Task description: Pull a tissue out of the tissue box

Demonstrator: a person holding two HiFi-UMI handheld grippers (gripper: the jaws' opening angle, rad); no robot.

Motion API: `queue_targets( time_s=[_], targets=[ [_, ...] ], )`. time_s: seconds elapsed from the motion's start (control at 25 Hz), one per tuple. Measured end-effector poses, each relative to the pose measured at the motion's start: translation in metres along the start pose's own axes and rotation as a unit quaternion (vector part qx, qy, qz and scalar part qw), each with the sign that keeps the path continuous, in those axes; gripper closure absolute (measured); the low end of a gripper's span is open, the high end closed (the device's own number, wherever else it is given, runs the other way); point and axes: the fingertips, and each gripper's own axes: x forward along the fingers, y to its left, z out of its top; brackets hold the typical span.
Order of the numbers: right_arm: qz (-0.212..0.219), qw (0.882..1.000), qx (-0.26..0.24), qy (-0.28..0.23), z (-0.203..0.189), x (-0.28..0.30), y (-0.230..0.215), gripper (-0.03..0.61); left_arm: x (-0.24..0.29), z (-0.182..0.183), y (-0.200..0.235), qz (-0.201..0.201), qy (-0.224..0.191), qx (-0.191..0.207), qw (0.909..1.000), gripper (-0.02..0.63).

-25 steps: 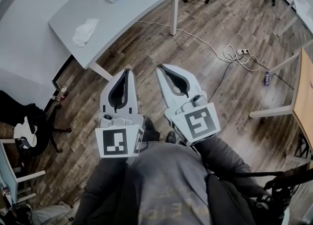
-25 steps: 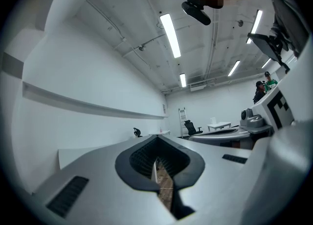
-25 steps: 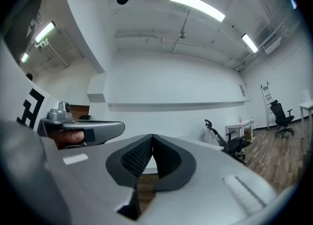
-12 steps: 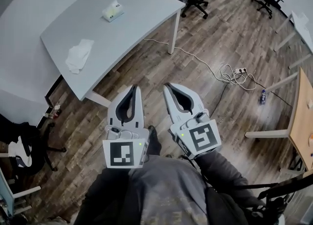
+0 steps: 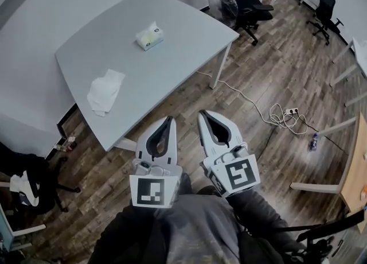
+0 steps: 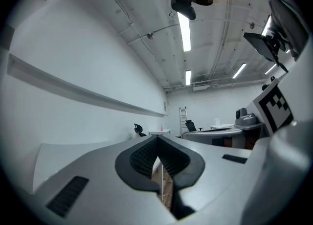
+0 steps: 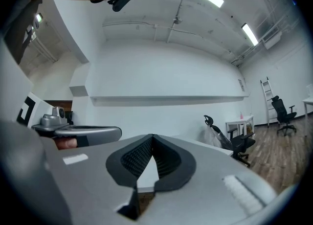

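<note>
The tissue box [image 5: 150, 36], pale with a tissue sticking out of its top, stands near the far side of the grey table [image 5: 189, 39]. A loose crumpled white tissue [image 5: 105, 92] lies near the table's left front corner. Both grippers are held close to the person's body, well short of the table and above the wooden floor. My left gripper [image 5: 170, 119] is shut with nothing in it, its tips meeting in the left gripper view [image 6: 157, 138]. My right gripper [image 5: 202, 113] is likewise shut and empty, as the right gripper view [image 7: 152, 137] also shows.
Black office chairs [image 5: 252, 4] stand behind the table's right end, another [image 5: 327, 6] further right. A white cable with a power strip [image 5: 285, 113] runs over the floor, beside a small bottle [image 5: 313, 140]. A wooden table edge [image 5: 358, 159] is at right; a dark chair [image 5: 26, 171] is at left.
The table with the box and loose tissue has come closer and lower in the head view. Both grippers stay shut and sit lower in the frame.
</note>
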Motion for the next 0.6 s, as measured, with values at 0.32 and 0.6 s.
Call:
queue_targets(
  time_s=[0.32, 0.6],
  targets=[
    [-0.002, 1.0, -0.005, 0.01, -0.003, 0.045, -0.031, 0.575, 0.049, -0.016, 0.02, -0.004, 0.012, -0.018, 0.9998, 0.617],
    [0.006, 1.0, 0.005, 0.01, -0.013, 0.09, -0.09, 0.575, 0.123, -0.019, 0.029, 0.017, 0.004, -0.018, 0.9997, 0.617]
  ],
)
